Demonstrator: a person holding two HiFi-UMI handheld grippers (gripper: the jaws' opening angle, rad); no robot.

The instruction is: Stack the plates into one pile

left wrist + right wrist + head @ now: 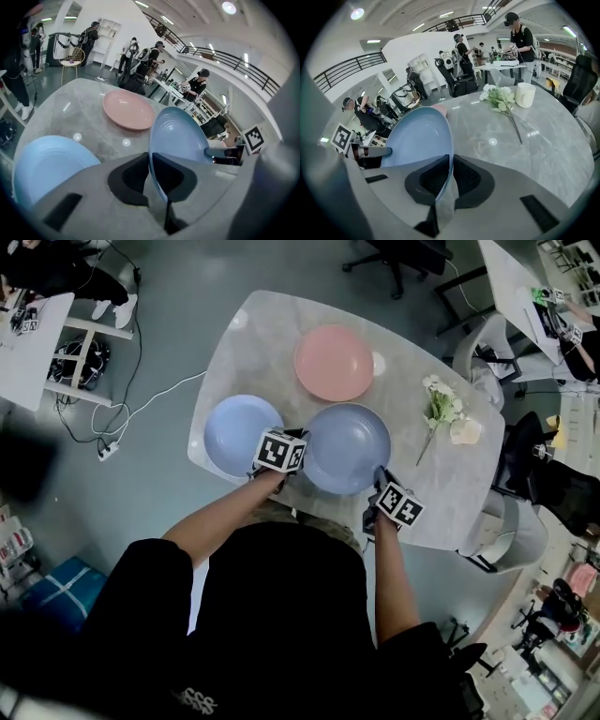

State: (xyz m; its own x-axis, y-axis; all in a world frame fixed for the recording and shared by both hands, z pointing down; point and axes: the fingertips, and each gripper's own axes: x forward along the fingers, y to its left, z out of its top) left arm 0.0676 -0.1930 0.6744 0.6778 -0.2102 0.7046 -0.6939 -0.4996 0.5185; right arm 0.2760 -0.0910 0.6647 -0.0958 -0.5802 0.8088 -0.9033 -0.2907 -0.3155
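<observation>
Both grippers hold a grey-blue plate (347, 448) lifted and tilted above the marble table (253, 334). My left gripper (302, 457) is shut on the plate's left rim, and in the left gripper view that rim (180, 140) stands edge-on between the jaws. My right gripper (382, 480) is shut on the near right rim, where the plate (417, 138) runs up out of the jaws. A light blue plate (239, 432) (47, 164) lies flat to the left. A pink plate (334, 362) (127, 108) lies further back.
A sprig of white flowers (441, 409) (501, 98) and a white cup (466, 431) (525, 94) lie on the table's right side. Chairs stand off the right edge and cables cross the floor at left. People work at desks in the background.
</observation>
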